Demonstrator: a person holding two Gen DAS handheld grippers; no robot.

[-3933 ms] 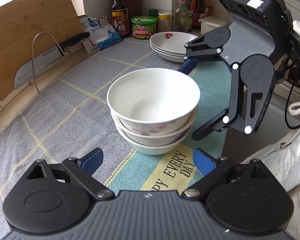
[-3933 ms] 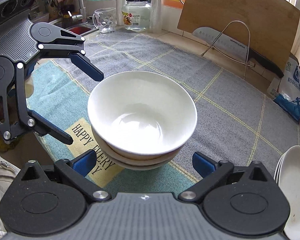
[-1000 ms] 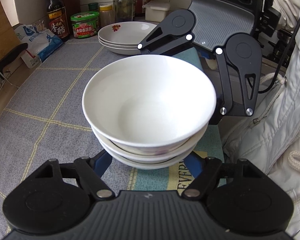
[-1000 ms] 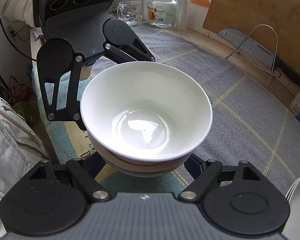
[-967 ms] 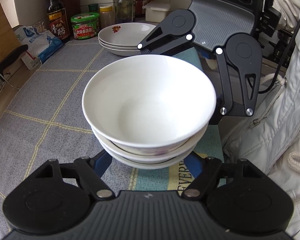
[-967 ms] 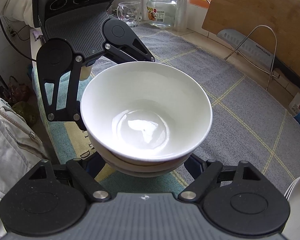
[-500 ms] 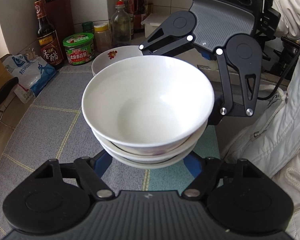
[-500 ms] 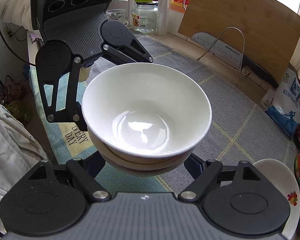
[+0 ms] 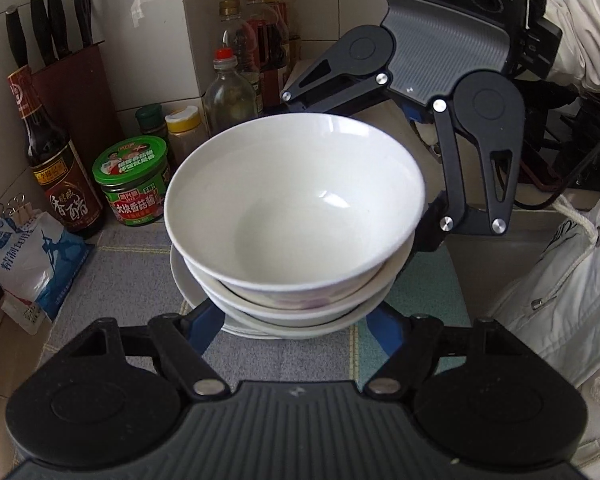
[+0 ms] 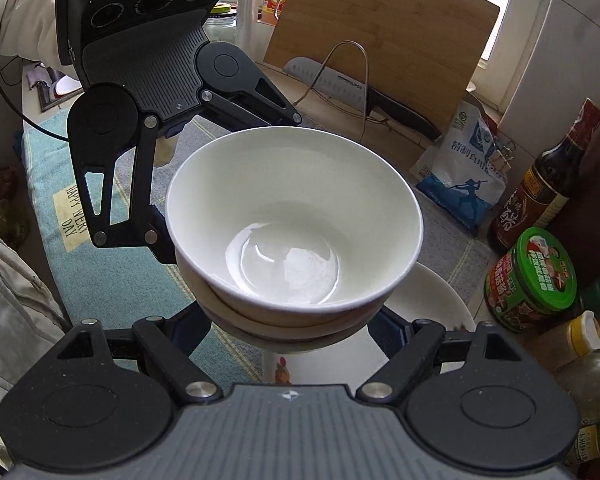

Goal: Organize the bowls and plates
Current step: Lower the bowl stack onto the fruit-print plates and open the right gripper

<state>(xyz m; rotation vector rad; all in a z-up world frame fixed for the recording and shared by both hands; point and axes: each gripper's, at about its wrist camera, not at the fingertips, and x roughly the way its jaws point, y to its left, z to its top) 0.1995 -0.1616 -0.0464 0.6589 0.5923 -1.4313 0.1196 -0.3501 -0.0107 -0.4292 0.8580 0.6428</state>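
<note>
A stack of three white bowls (image 9: 296,216) fills the middle of both views (image 10: 296,216). My left gripper (image 9: 296,320) and my right gripper (image 10: 292,328) face each other and both clamp the stack low on its sides, holding it in the air. The stack hangs directly over a pile of white plates with a red flower print (image 10: 436,304), whose rim shows below the bowls in the left wrist view (image 9: 188,292). The fingertips of both grippers are hidden under the bowls.
Against the tiled wall stand a green-lidded jar (image 9: 132,180), a dark vinegar bottle (image 9: 60,172), a knife block (image 9: 76,92), oil bottles (image 9: 232,88) and a salt bag (image 9: 20,256). A cutting board (image 10: 380,44) and cleaver (image 10: 340,84) lean behind. A grey and teal cloth (image 10: 100,280) covers the counter.
Both grippers closed around the bowl stack, lifted it off the cloth and carried it toward the condiment corner. It now hangs over the plate pile, which was farther off before.
</note>
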